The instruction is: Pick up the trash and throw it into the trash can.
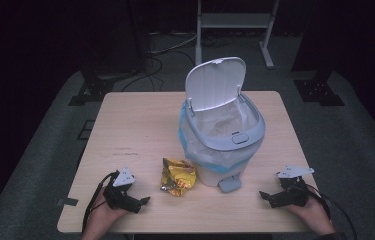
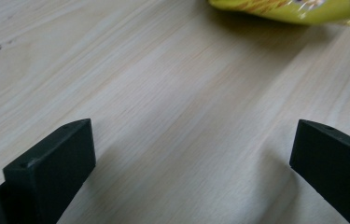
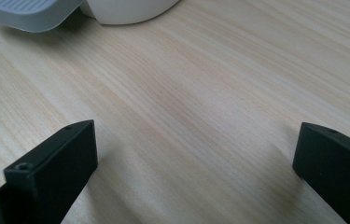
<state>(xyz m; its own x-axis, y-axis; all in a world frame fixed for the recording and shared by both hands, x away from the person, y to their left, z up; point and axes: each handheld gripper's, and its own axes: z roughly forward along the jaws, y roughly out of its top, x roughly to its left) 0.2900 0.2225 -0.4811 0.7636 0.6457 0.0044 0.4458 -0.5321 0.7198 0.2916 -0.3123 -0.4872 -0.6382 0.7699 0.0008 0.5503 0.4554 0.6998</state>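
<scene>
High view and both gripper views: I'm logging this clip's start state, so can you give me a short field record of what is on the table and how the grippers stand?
table: light wood table
bin: white pedal bin, lid raised, liner inside
pedal: grey pedal at the bin's near base
wrapper: crumpled yellow snack wrapper, lying left of the bin
left gripper: left gripper, jaws wide apart, nothing between them
right gripper: right gripper, jaws wide apart, nothing between them
</scene>
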